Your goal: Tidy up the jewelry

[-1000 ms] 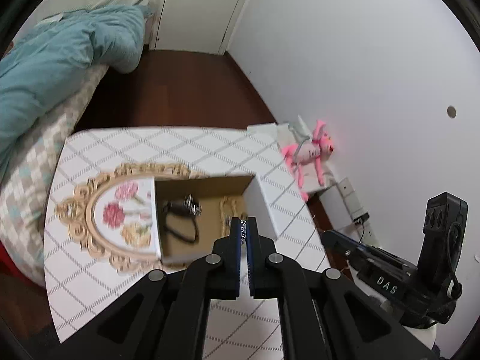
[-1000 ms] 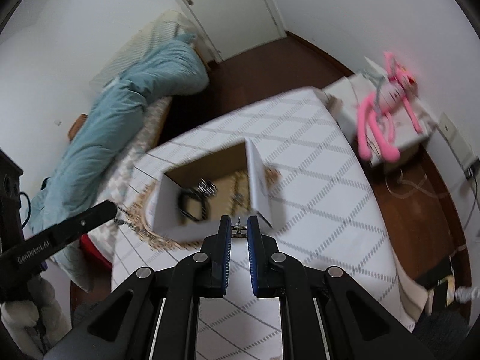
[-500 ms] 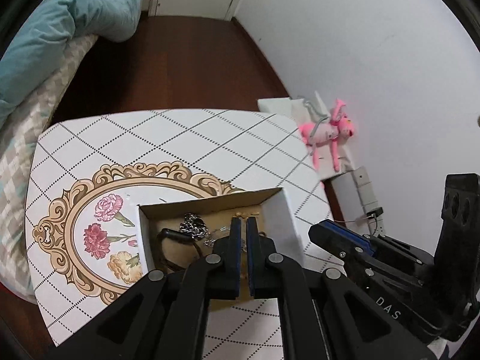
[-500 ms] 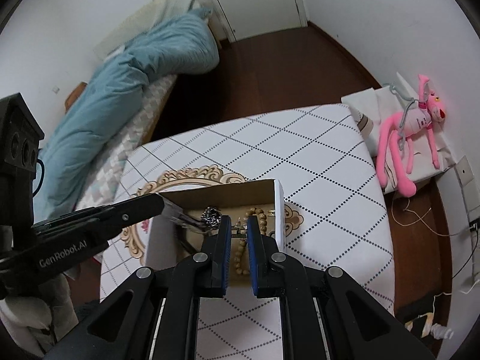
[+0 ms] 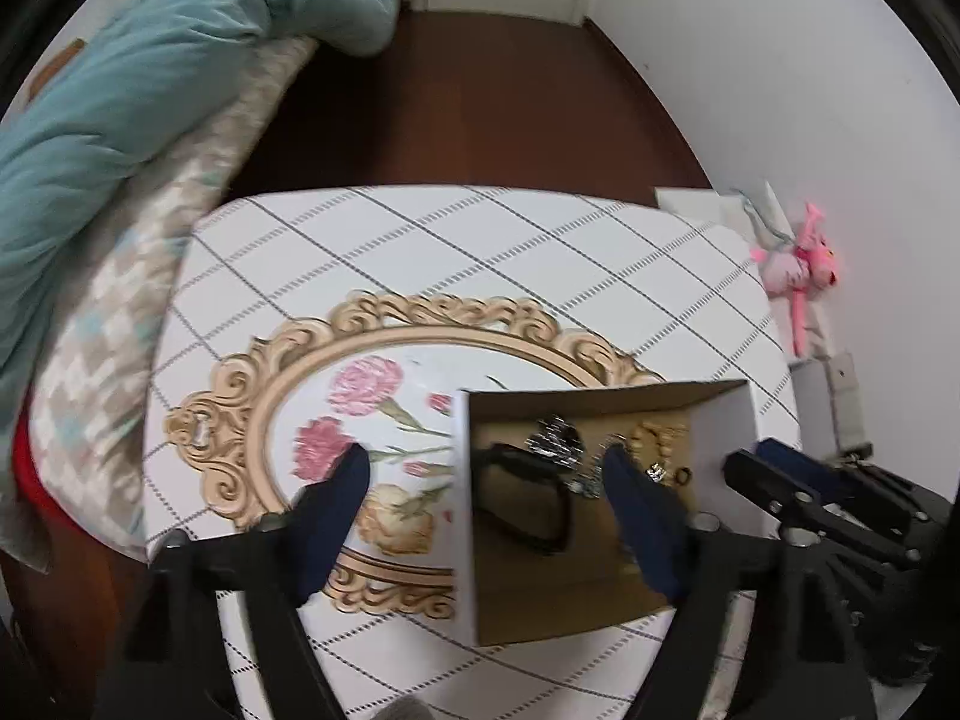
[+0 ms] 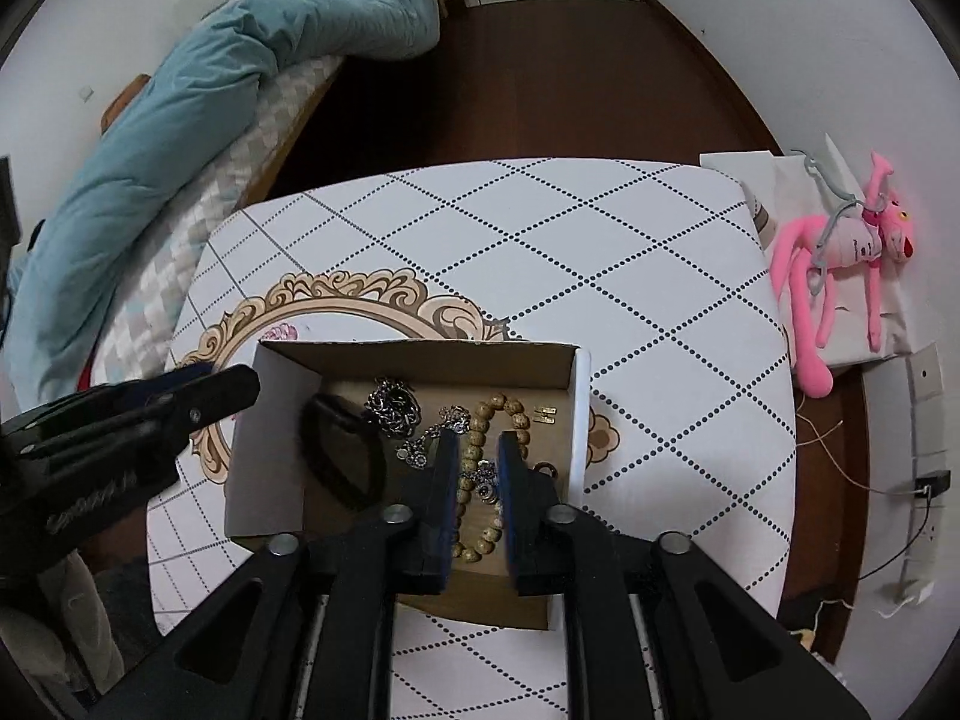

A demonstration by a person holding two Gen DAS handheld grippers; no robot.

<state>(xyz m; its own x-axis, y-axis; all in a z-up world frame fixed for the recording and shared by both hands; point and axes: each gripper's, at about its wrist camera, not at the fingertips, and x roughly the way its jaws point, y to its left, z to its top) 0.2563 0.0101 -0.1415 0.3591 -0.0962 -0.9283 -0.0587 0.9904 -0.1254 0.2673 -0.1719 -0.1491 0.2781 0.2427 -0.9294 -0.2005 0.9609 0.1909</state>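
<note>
An open white cardboard box [image 6: 581, 414] [image 5: 465, 498] stands on the patterned table. Inside lie a black band [image 6: 336, 456] [image 5: 528, 501], a silver chain [image 6: 393, 405] [image 5: 558, 438], a wooden bead bracelet [image 6: 480, 450], and small gold earrings [image 6: 545, 414]. My left gripper [image 5: 486, 492] is wide open, its fingers straddling the box's left wall; it also shows in the right wrist view [image 6: 198, 396]. My right gripper [image 6: 474, 462] hangs over the bead bracelet with a narrow gap between the jaws; a small silver piece [image 6: 485, 483] lies between them.
The table [image 6: 660, 300] has a diamond-patterned cloth with a gold floral oval print [image 5: 360, 372]. A bed with a teal duvet [image 6: 210, 90] stands at the left. A pink plush toy [image 6: 840, 264] lies on a white box at the right. Dark wood floor lies beyond.
My left gripper has opened wide and shifted left over the box wall. My right gripper has come lower over the box and its jaws have parted slightly.
</note>
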